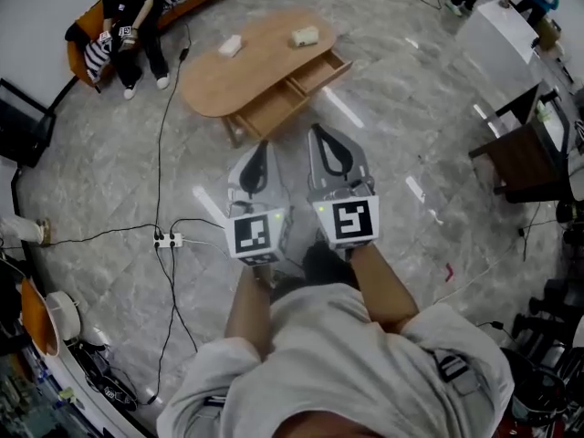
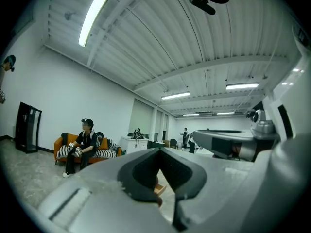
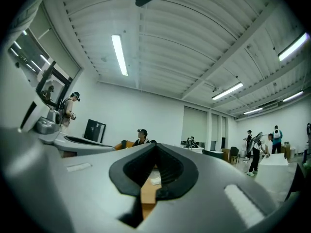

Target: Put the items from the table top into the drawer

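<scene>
Two hand-held grippers, the left gripper (image 1: 263, 146) and the right gripper (image 1: 316, 130), sit side by side at the centre of the head view. Both are level and aimed at a wooden coffee table (image 1: 260, 69) in the upper middle of the frame. Each gripper's own view shows its jaws pressed together at the tips with nothing between them: the left gripper (image 2: 159, 150) and the right gripper (image 3: 155, 145) alike.

The table's drawer (image 1: 294, 93) stands pulled out on the side facing the camera. What shows of its inside is bare wood. Two small things rest on the table top, well apart: a white item (image 1: 230, 45) towards the left end and a cream-coloured item (image 1: 304, 36) towards the right end. Both are too small to name more closely. Neither gripper is near them.

In the right gripper view, the loop of the closed jaws frames a strip of the table top and a white item (image 3: 155, 181), most of it masked by the jaw bodies. The left gripper view gives only a sliver of wood through the same gap.

At upper left of the head view a seated person (image 1: 130, 15) occupies an orange sofa (image 1: 80, 36), cut off by the frame edge. A power strip (image 1: 168, 240) with trailing cables lies on the marble-patterned floor at left.
</scene>
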The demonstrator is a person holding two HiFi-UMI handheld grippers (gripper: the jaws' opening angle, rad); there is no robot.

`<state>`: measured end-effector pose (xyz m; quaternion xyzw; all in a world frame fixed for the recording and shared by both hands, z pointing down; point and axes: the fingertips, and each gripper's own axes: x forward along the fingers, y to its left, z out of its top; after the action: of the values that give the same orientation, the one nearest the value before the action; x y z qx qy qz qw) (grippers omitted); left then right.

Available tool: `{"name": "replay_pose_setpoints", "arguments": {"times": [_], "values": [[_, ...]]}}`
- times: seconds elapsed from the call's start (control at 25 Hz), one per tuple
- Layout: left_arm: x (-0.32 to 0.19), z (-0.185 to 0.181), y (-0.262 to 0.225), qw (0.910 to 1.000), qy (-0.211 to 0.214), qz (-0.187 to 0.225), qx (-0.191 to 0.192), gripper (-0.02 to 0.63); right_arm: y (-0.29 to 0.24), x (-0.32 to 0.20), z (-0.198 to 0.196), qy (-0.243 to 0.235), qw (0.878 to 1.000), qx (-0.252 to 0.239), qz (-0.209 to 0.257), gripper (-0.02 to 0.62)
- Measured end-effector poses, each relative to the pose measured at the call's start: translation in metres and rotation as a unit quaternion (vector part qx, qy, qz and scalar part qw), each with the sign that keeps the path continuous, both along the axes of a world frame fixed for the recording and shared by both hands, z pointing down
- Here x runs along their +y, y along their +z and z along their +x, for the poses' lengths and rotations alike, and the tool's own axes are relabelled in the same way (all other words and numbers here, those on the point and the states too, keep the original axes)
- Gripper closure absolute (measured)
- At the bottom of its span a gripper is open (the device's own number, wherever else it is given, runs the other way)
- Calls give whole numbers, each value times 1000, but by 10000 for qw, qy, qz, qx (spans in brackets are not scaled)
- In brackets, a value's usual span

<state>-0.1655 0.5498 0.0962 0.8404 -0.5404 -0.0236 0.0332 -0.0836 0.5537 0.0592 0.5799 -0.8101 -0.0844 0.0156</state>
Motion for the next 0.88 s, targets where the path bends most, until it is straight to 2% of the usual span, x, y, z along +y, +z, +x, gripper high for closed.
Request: {"name": "replay_pose_setpoints", "arguments": {"times": [0.16,0.44,0.68,0.88], "values": [[-52,19,3,10000,67,24,-53,586,9,-51,16,1,10000,-67,-59,589],[-150,81,5,9983,184,-32,-559,586,20,-153,76,-149,9991,-274,-299,589],[-212,138,23,9974,302,-270,-598,586,24,-213,135,-43,9987,-421,-283,589],[-253,163,32,9970,407,-391,-535,586,43,-252,154,2,9981,-331,-525,589]]}}
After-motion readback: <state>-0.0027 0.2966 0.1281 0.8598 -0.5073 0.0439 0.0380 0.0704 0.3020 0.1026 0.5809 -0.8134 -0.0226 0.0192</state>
